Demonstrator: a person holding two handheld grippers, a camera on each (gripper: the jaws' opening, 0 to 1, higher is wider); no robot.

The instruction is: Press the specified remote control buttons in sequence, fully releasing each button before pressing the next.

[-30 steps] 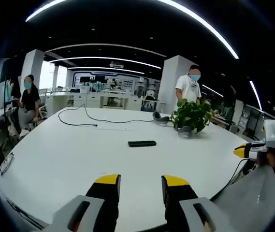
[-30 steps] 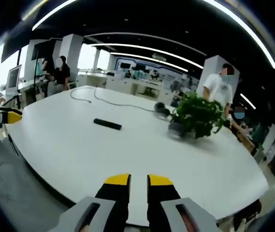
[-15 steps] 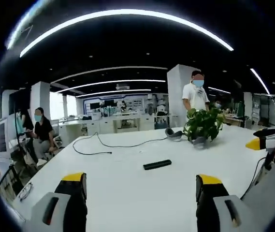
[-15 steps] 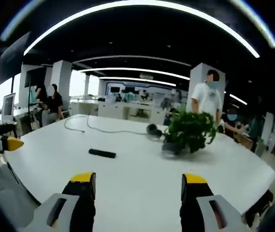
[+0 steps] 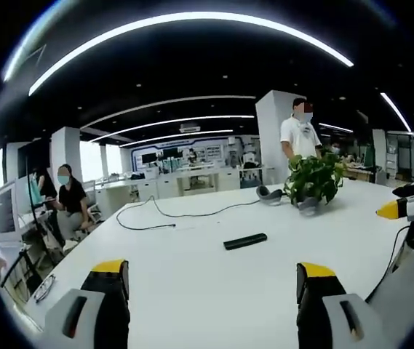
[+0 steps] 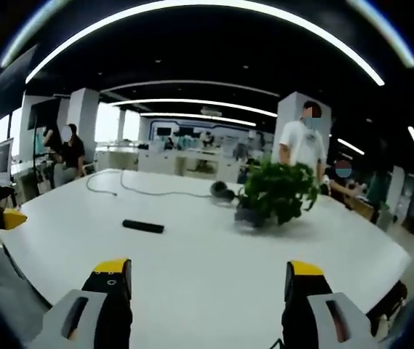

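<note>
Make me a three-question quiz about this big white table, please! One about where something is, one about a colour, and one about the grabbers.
1. Where is the remote control?
A. Flat on the white table
B. Inside the plant pot
C. On a chair

2. What colour are the tips of the left hand-held gripper?
A. Blue
B. Yellow
C. Pink

3. How does the right hand-held gripper stand?
A. Shut on the remote
B. Shut on a leaf
C. Open, holding nothing

Answers:
1 A, it lies dark and flat on the tabletop, apart from the potted plant.
2 B, both tips show yellow caps.
3 C, its jaws stand wide apart with bare table between.
</note>
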